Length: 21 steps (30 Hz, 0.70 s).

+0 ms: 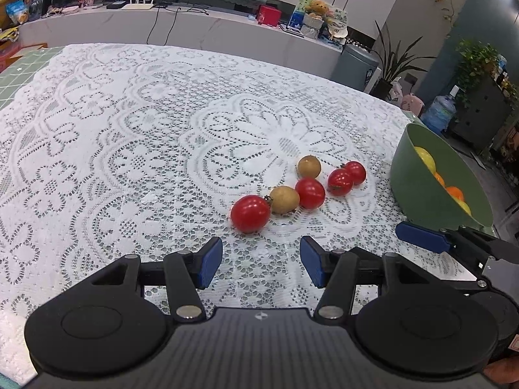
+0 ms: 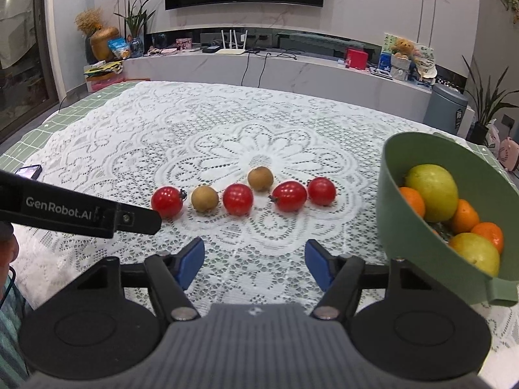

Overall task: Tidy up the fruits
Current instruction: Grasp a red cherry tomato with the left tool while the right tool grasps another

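Where both tongs hover spread, empty | left tongs (image 1: 261, 264), right tongs (image 2: 254, 264) | tomatoes (image 2: 237, 199) just ahead.

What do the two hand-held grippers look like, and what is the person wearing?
Both grippers look alike: the left gripper and the right gripper each have a ribbed grey body, two round black discs, black linkage arms with silver pins, and blue pads on the fingers. White "GenRobot.AI" lettering marks the left one's side. At the lower left edge, a striped teal sleeve shows.
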Tool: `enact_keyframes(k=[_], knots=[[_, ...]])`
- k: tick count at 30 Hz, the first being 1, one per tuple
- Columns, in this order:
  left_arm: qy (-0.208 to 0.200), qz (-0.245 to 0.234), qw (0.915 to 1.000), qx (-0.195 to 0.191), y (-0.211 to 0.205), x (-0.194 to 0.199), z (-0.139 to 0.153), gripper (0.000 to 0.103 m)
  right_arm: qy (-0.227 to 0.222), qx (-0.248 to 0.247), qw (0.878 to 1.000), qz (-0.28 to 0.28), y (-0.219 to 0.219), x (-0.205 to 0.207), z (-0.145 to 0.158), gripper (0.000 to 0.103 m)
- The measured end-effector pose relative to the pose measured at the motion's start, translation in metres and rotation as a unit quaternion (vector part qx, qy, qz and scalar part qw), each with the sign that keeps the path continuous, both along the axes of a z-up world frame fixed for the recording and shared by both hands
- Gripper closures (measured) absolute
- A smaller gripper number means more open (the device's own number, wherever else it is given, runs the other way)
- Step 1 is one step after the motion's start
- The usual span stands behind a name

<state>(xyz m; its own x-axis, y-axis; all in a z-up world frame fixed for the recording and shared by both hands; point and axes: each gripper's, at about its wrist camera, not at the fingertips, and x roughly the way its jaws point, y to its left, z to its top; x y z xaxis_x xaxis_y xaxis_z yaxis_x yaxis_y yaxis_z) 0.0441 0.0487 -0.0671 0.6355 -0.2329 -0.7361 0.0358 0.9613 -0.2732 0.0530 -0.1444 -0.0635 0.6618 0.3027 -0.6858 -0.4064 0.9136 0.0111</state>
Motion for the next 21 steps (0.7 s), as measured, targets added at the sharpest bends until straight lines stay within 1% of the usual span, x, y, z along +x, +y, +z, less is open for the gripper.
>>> enact_keyframes(k=[4, 7, 11, 15, 18, 21], knots=[[-0.001, 0.004, 1.0, -0.001, 0.001, 0.003, -0.003, 0.04, 0.0, 0.0, 1.0, 0.008, 0.003, 0.004, -0.003, 0.045], [-0.003, 0.008, 1.0, 0.0, 0.002, 0.007, -0.004, 0.045, -0.002, -0.004, 1.0, 0.016, 0.007, 0.008, -0.005, 0.05], [-0.005, 0.011, 0.9998, 0.013, 0.001, 0.013, -0.005, 0.05, -0.011, -0.009, 1.0, 0.025, 0.012, 0.015, -0.007, 0.053], [-0.01, 0.005, 0.9995, 0.031, -0.004, 0.019, -0.006, 0.052, -0.02, -0.015, 0.999, 0.034, 0.016, 0.022, -0.009, 0.055], [-0.005, 0.002, 0.9989, 0.047, -0.008, 0.024, -0.009, 0.055, -0.024, -0.023, 0.998, 0.044, 0.02, 0.028, -0.011, 0.06], [-0.003, 0.002, 0.9988, 0.048, -0.008, 0.027, -0.011, 0.055, -0.03, -0.031, 0.998, 0.053, 0.023, 0.031, -0.013, 0.061]])
